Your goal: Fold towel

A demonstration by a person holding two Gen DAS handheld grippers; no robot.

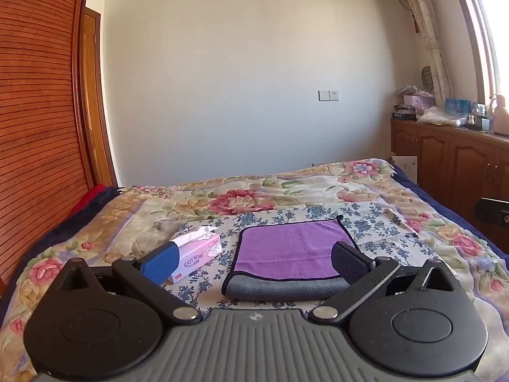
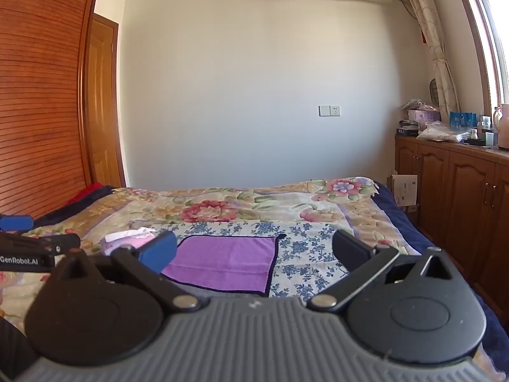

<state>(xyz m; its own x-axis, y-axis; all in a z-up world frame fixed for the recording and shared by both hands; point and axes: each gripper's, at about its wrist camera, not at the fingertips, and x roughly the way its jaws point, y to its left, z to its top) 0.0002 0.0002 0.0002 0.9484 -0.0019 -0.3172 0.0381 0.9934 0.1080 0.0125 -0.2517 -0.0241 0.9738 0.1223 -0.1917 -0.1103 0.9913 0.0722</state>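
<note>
Our left gripper hung above the bed with its fingers spread wide and nothing between them. Our right gripper was the same: fingers apart, empty, held clear of the cloth.

Just beyond the left gripper lay the towel, flat on the blue-flowered cloth spread over the bed. It looked already folded once, we judged: the purple face lay on top with its dark binding, and a grey layer showed along the near edge, sticking out from under the purple. In the right wrist view the towel sat towards the left finger, so that gripper was offset to the towel's right side.

Just left of the towel stood a pink tissue box, near but not touching.

From here we saw a few risks. The two layers did not line up at the near edge, so pinching only the purple one would peel the fold open. The bedding was soft and loose, and fingers closing low could catch the flowered cloth along with the towel. A sweep to the left might knock the tissue box. With the right gripper off to one side, uneven grips could skew the next fold.
</note>
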